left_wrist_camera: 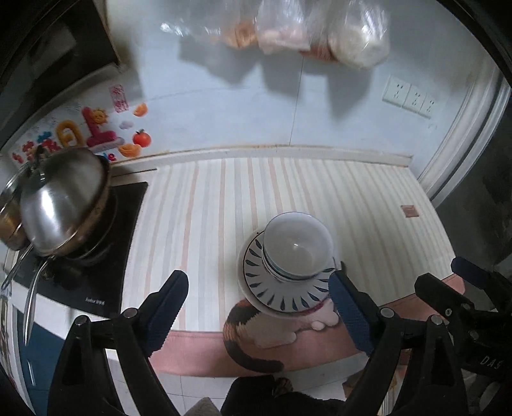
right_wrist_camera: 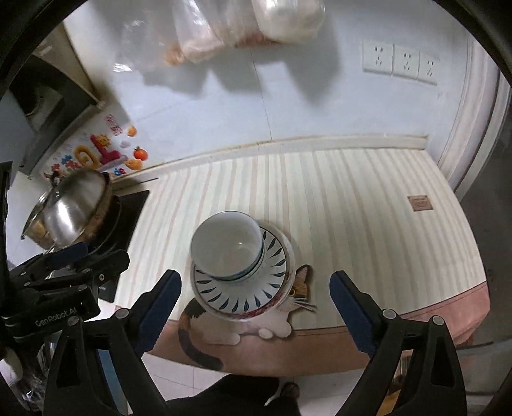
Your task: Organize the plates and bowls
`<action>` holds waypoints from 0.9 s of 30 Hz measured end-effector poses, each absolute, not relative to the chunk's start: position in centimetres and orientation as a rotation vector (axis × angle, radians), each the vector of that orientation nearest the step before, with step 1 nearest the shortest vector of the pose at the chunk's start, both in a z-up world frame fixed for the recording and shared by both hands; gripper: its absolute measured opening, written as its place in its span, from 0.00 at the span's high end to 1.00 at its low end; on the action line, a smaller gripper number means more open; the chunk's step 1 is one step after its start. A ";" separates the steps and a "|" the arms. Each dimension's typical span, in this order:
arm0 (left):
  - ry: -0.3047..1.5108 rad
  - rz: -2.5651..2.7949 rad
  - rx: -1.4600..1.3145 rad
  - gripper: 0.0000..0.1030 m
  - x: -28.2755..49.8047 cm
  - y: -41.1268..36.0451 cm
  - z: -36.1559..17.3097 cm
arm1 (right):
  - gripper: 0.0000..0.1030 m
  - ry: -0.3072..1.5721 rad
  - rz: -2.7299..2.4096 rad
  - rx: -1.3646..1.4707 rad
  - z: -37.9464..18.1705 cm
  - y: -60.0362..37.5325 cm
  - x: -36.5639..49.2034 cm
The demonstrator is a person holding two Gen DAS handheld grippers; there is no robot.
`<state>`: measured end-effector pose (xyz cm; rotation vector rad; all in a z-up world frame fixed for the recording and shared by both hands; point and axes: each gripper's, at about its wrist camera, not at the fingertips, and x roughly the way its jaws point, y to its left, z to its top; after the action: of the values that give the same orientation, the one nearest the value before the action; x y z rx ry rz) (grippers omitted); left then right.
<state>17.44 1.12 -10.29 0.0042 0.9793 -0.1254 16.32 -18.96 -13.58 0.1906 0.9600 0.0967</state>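
A stack of white bowls sits on a white plate with blue leaf marks, which lies on a larger plate. The stack stands near the front edge of the striped mat. It also shows in the right wrist view, bowls on the leaf plate. My left gripper is open and empty, its right finger close beside the plate rim. My right gripper is open and empty, just in front of the stack. The right gripper also shows at the right of the left wrist view.
A steel pot with a tilted lid stands on a black cooktop at the left. Plastic bags hang on the wall above. Wall sockets are at the right. A cat picture marks the mat's front.
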 end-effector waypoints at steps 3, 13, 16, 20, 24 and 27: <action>0.940 -0.090 -0.003 0.13 14.5 1.0 -8.6 | 0.06 0.931 0.102 0.173 -12.0 -18.7 13.7; 0.862 -0.008 -0.027 0.13 4.8 1.7 -4.3 | 0.05 0.813 0.134 0.108 -6.1 -18.2 3.2; 0.849 -0.002 -0.021 0.13 3.0 1.9 -3.6 | 0.04 0.785 0.130 0.101 -4.9 -18.0 0.7; 0.823 -0.011 -0.006 0.13 1.1 2.1 -2.7 | 0.04 0.775 0.121 0.100 -4.1 -17.6 -1.5; 0.807 -0.025 -0.002 0.13 0.1 2.6 -2.1 | 0.04 0.754 0.100 0.091 -3.3 -16.9 -3.2; 0.788 -0.026 0.007 0.13 -0.8 2.9 -1.7 | 0.04 0.746 0.090 0.096 -2.8 -16.5 -4.1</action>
<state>-0.83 2.91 -1.67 0.0070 0.7879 -0.0265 -4.10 -16.47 -2.77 0.0962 0.7456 0.0904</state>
